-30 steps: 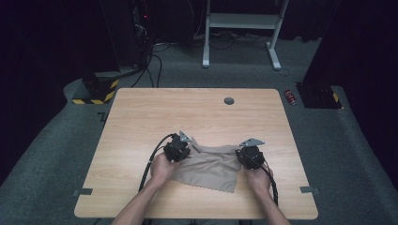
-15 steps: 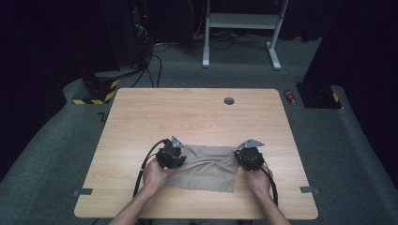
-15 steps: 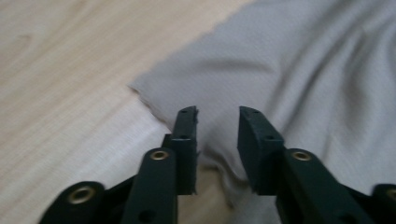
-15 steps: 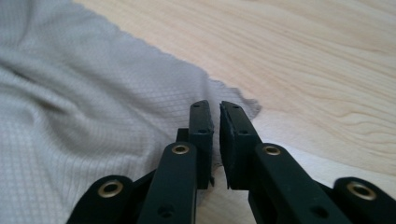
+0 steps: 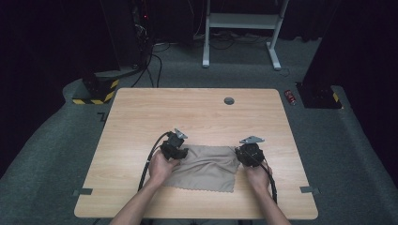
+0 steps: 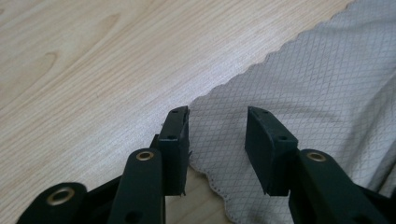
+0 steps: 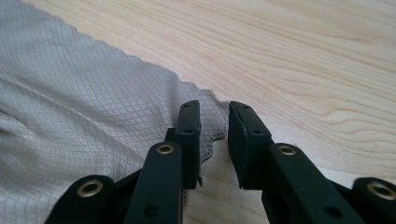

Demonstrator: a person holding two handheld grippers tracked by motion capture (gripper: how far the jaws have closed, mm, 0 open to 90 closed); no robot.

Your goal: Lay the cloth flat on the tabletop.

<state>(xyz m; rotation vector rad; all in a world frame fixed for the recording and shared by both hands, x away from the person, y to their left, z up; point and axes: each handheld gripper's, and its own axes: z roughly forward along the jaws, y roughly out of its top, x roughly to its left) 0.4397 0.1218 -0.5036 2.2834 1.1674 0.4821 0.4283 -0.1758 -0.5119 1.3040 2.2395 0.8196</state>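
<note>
A tan cloth point(image 5: 206, 165) lies spread on the near half of the wooden table point(image 5: 197, 112), a little rumpled through the middle, with its scalloped edges flat on the wood. The person's two hands come in from the near edge, one at each far corner of the cloth. The left tongs point(image 5: 174, 149) sit at the cloth's far left corner; in the left gripper view point(image 6: 217, 135) the jaws stand well apart, the corner of the cloth lying on the table between and under them, gripped by neither. The right tongs point(image 5: 248, 152) sit at the far right corner; in the right gripper view point(image 7: 215, 126) the jaws are parted by a narrower gap, and the wavy corner of the cloth point(image 7: 93, 112) lies flat just under and beside the left-hand jaw, again not pinched. A cable point(image 5: 152, 157) curls from the left tongs back along the forearm. Farther off on the table is a small round grommet point(image 5: 229, 100) near the far edge. On the grey carpet beyond the table's right corner lies a small red can point(image 5: 291, 96), and white desk legs point(image 5: 239, 28) stand at the back.
</note>
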